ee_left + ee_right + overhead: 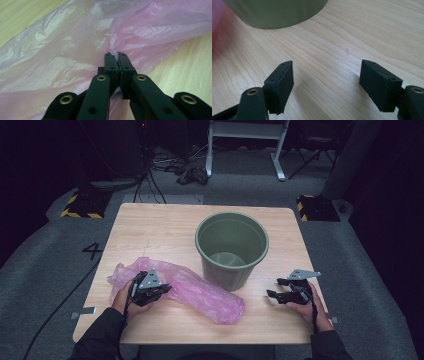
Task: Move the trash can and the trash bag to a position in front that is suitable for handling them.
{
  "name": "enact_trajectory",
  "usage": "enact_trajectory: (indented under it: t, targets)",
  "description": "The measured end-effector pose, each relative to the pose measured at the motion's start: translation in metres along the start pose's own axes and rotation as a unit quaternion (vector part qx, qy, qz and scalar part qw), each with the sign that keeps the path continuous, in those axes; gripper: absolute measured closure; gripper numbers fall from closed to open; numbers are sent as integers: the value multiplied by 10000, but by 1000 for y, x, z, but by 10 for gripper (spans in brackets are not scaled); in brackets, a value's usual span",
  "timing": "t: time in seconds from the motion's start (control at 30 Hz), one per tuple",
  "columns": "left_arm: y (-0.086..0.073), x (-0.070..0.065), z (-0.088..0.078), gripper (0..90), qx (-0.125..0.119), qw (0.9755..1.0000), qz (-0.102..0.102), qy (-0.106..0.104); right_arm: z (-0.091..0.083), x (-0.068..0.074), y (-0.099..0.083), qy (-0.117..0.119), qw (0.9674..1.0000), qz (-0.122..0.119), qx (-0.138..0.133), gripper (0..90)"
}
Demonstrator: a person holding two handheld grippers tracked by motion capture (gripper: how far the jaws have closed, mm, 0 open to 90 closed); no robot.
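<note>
High view, pink plastic bag (195, 292): lies crumpled across the lower left to lower centre of the frame, on the wooden table (150, 227).
Left gripper (162, 291): my jaws are pinched together on a fold of the bag; in the left gripper view (115, 56) the film bunches at my tips.
Right gripper (272, 287): lower right, my jaws stand wide apart with nothing between them, over bare wood (327, 72).
Green bucket (231, 249): upright at centre, its base just beside the bag.
</note>
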State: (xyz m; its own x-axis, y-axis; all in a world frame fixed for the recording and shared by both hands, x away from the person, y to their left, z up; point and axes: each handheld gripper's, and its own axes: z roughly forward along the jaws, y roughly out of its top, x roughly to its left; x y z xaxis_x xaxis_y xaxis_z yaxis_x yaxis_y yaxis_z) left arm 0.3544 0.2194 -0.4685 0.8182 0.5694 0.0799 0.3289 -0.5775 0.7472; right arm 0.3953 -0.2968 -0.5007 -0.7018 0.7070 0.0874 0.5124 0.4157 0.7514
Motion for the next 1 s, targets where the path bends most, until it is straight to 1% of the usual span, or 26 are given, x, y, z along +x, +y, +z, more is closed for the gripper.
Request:
enact_trajectory:
  t: [0.17,0.23,0.4,0.47,0.53,0.67,0.77,0.83,0.9,1.0]
  targets:
    - [-7,2,-16,883,-206,9996,-149,104,3,1,2,-81,10000,-28,-8,270]
    - [-10,3,-23,884,-336,9991,-209,150,4,1,2,-109,9999,-17,-14,269]
    - [-14,4,-39,885,-589,9976,-263,255,5,2,3,-166,9998,-47,-14,269]
    - [-15,4,-43,885,-666,9970,-251,306,5,2,3,-173,9998,-51,-17,269]
    - [-15,4,-47,886,-763,9962,-269,332,5,2,3,-187,9998,-47,-20,269]
    - [-15,4,-53,887,-886,9951,-242,370,6,1,4,-194,9998,-53,-9,269]
    - [-14,4,-56,888,-1004,9940,-218,362,7,0,4,-200,9998,-55,-21,269]
    - [-14,4,-59,888,-1035,9938,-163,380,7,0,5,-194,9998,-46,-25,270]
    - [-13,3,-61,889,-1101,9931,-149,365,8,-1,5,-197,9998,-45,-20,270]
    - [-13,1,-64,889,-1196,9922,-106,329,9,-1,6,-249,9997,-76,-15,271]
